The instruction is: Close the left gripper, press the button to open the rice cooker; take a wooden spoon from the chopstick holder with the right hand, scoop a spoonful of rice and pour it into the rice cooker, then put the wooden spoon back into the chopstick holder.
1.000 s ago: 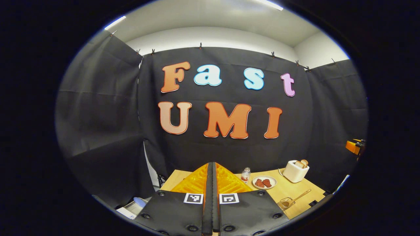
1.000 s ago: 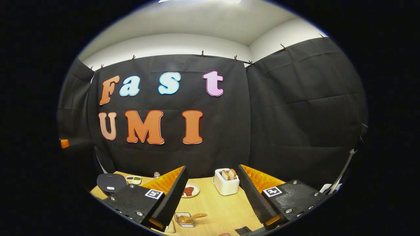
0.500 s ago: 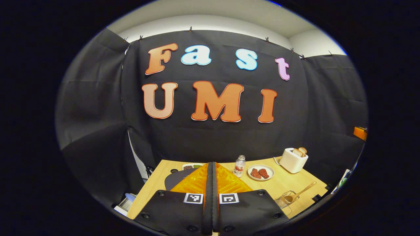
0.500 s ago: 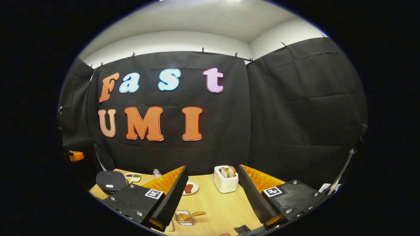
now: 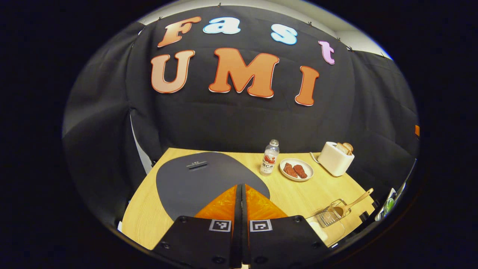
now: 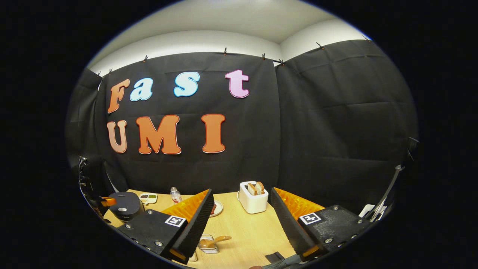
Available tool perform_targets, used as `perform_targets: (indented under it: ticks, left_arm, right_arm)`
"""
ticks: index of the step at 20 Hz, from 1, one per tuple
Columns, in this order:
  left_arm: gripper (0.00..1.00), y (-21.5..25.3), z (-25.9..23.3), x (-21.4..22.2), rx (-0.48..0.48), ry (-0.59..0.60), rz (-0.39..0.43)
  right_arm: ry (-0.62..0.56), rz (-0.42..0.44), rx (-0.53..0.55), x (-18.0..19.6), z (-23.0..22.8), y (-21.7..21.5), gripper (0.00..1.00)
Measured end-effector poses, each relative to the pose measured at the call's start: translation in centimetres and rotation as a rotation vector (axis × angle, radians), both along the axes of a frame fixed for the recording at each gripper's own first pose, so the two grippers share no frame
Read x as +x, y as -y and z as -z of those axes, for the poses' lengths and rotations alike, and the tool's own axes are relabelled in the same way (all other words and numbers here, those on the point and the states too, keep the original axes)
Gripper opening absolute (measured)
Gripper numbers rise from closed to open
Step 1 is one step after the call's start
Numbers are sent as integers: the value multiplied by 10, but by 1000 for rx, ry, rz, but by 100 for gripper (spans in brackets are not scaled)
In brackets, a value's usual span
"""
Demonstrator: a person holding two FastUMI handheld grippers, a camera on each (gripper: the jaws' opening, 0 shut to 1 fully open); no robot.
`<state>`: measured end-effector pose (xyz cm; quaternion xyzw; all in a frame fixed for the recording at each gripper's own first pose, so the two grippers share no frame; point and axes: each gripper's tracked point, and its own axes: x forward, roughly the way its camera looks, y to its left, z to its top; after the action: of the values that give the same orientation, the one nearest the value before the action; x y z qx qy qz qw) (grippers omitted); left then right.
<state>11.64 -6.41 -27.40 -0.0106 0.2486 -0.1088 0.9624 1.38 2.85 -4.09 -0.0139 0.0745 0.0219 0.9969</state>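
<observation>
Your left gripper (image 5: 241, 194) has its fingers pressed flat together, a blunt tip suited to pushing, and it hovers over the near edge of the rice cooker (image 5: 203, 179) lid. The button is hard to make out; it may lie under the fingers. Your right gripper (image 6: 241, 218) is spread wide and holds nothing, ready for the wooden spoon (image 6: 213, 242), which lies in the chopstick holder (image 6: 206, 244) on the table (image 6: 246, 235) just beyond it. I cannot make out any rice.
</observation>
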Motion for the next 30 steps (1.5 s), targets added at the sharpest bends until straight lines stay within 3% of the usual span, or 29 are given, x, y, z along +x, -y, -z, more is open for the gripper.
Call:
perform_targets:
  ticks: [5, 8, 11, 12, 14, 15, 16, 22, 30]
  left_arm:
    - [2, -3, 33, 6, 4, -85, -3]
    - [4, 0, 37, 1, 20, -98, 7]
    - [5, 1, 44, -1, 84, -168, 85]
    - [8, 1, 46, -2, 78, -206, 101]
    - [5, 1, 52, -7, 28, -260, 95]
    - [2, -2, 46, -4, 29, -214, 85]
    - [6, -3, 47, -7, 58, -229, 77]
    - [5, 0, 26, -5, 158, -168, 51]
    - [4, -34, -142, 18, 67, 165, -85]
  right_arm:
    - [-40, 8, -37, -2, 13, 3, 95]
    - [-50, 15, -44, -2, 15, 9, 95]
    - [-60, 7, -21, -2, 16, 6, 95]
    - [-59, 3, -18, -3, 17, 5, 95]
    - [-58, 0, -20, -4, 19, 5, 95]
    - [-58, 0, -18, -4, 20, 5, 95]
    - [-62, -3, -13, -6, 21, 4, 95]
    - [-52, -1, 4, -9, 20, 8, 95]
    - [-25, 0, 54, -9, 20, 8, 95]
